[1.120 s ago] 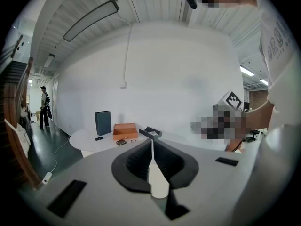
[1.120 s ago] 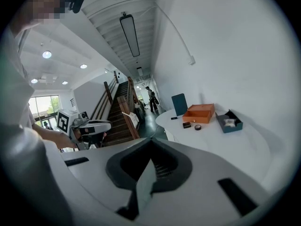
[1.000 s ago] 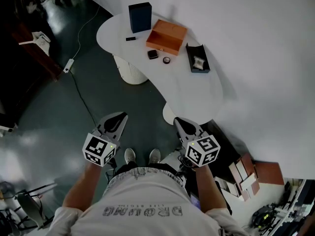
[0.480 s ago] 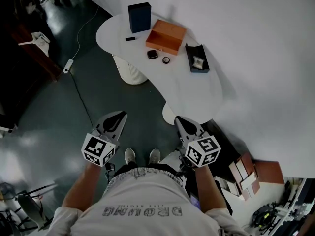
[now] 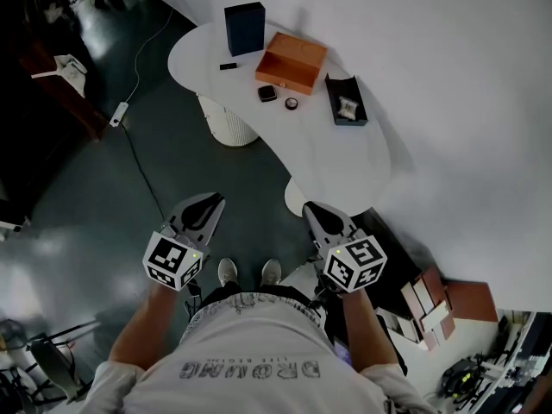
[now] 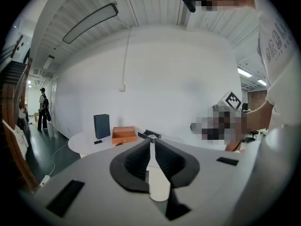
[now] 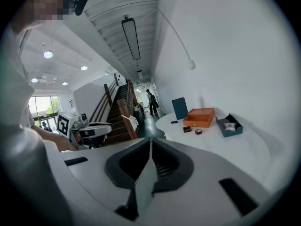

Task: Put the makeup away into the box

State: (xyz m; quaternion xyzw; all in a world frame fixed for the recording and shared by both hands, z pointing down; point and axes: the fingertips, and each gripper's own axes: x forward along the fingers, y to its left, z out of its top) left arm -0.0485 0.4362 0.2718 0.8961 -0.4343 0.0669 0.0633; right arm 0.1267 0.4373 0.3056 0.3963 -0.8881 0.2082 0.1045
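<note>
On the far end of the white table [image 5: 345, 158] lies an open orange box [image 5: 291, 62] [image 7: 201, 117]. Just in front of it rest a small black square compact [image 5: 268, 94] [image 7: 187, 129] and a little round pot [image 5: 291, 104] [image 7: 198, 131]. A thin black stick [image 5: 228, 66] lies by an upright dark blue box [image 5: 246, 28] [image 6: 101, 126]. My left gripper [image 5: 210, 203] [image 6: 151, 139] and right gripper [image 5: 311, 211] [image 7: 150, 140] hang near my waist, far short of the table. Both are shut with nothing between the jaws.
A dark tray [image 5: 346, 102] [image 7: 229, 125] with a pale item inside sits right of the orange box. A cable and power strip [image 5: 121, 115] cross the dark floor at left. Stacked boxes [image 5: 431, 309] stand at lower right. A distant person [image 6: 43, 108] stands by the stairs.
</note>
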